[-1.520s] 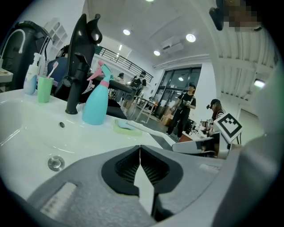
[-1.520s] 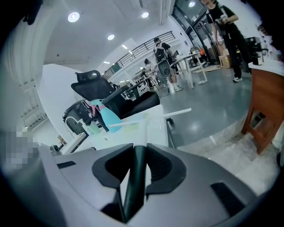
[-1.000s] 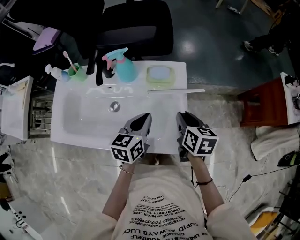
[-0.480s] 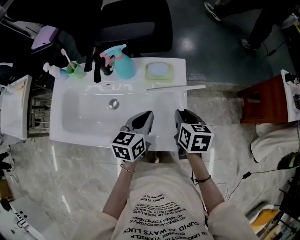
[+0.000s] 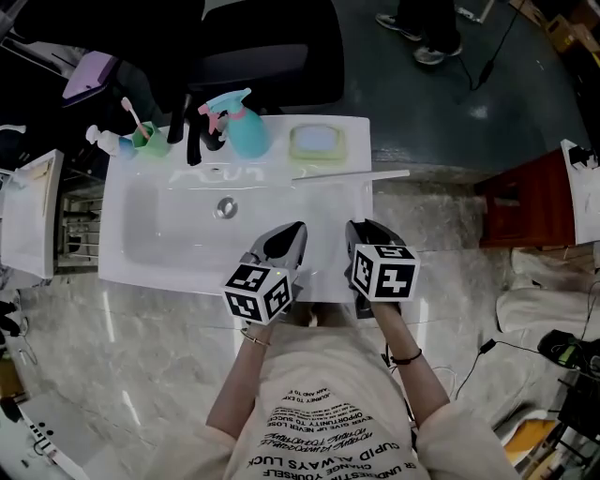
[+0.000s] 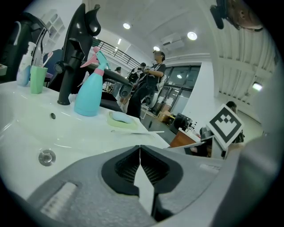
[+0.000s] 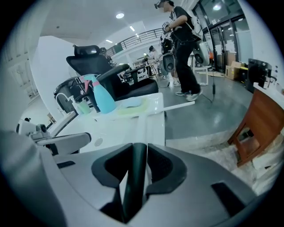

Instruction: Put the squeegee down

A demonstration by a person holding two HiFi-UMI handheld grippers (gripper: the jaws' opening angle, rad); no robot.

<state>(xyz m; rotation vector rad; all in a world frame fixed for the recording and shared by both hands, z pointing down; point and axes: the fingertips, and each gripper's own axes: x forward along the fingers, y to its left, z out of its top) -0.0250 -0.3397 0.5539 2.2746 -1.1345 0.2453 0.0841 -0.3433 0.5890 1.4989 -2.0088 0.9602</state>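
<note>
The squeegee's long white blade [image 5: 352, 175] lies across the back right of the white sink top [image 5: 141, 272], with its end past the right edge. In the right gripper view the blade [image 7: 177, 105] shows ahead, and the dark handle [image 7: 133, 177] runs back between the jaws. My right gripper [image 5: 354, 227] [image 7: 138, 145] is over the sink's front right; its jaws are opening, and the tips still touch the handle. My left gripper [image 5: 298, 228] [image 6: 140, 146] is beside it over the front rim, shut with nothing in it.
Along the sink's back edge stand a green cup [image 5: 148, 141], a black faucet [image 5: 195, 136], a teal spray bottle [image 5: 246, 131] and a green soap dish [image 5: 317, 143]. The drain [image 5: 226, 207] sits mid-basin. A red-brown stool [image 5: 530, 202] is at the right, and a person [image 5: 422, 28] is walking behind.
My right gripper has rolled a little and edged left, while the left gripper and the blade have stayed put. A person behind has walked from right to left.
</note>
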